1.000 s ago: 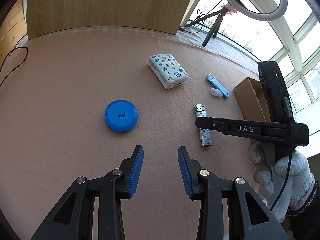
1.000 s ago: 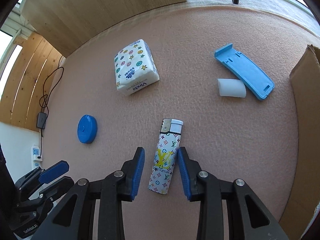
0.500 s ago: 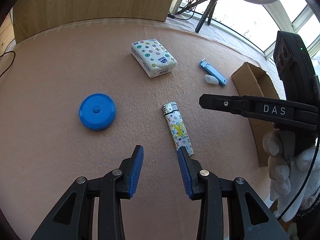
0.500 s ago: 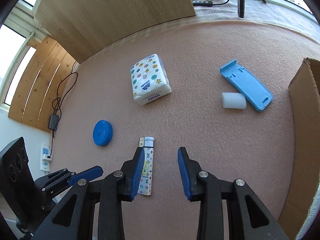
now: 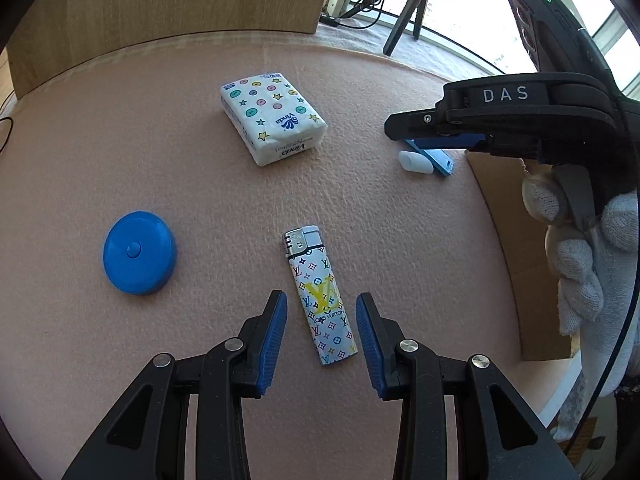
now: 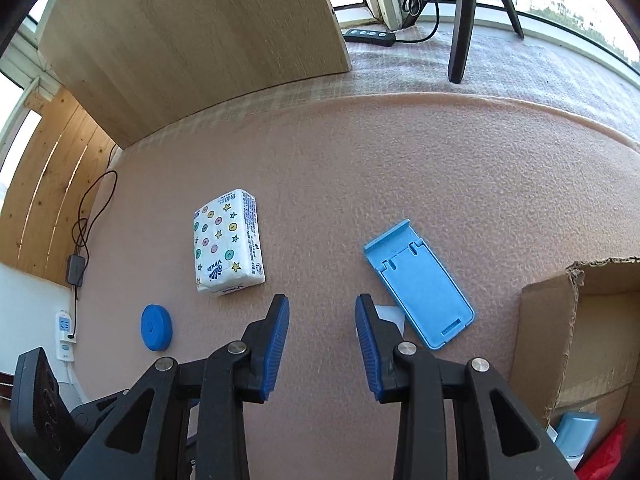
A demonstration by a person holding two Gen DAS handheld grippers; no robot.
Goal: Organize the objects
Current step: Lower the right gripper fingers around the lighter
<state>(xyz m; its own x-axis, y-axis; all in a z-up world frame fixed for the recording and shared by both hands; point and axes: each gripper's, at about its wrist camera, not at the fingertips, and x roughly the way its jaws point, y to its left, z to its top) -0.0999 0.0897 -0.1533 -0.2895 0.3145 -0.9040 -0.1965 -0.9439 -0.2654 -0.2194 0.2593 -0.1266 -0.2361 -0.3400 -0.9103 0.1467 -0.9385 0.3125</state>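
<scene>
A patterned white lighter (image 5: 320, 295) lies on the pink mat, its lower half between the open fingers of my left gripper (image 5: 321, 334), which do not touch it. A blue round case (image 5: 139, 252) sits to its left and a tissue pack (image 5: 272, 117) lies beyond. My right gripper (image 6: 322, 338) is open and empty above the mat, near a blue phone stand (image 6: 422, 290) and a small white cylinder (image 6: 390, 315) half hidden behind its right finger. In the left wrist view the right gripper (image 5: 404, 126) hovers over the stand (image 5: 434, 155) and the white cylinder (image 5: 415, 161).
An open cardboard box (image 6: 580, 332) stands at the right edge of the mat, with a light blue item (image 6: 576, 430) and something red inside. A wooden board (image 6: 192, 36) leans at the back. A tripod (image 6: 464, 12) and cables stand by the window. A gloved hand (image 5: 580, 248) holds the right gripper.
My left gripper moved right and forward until its fingers straddle the lighter. My right gripper lifted off the lighter and swung up and right toward the phone stand and box.
</scene>
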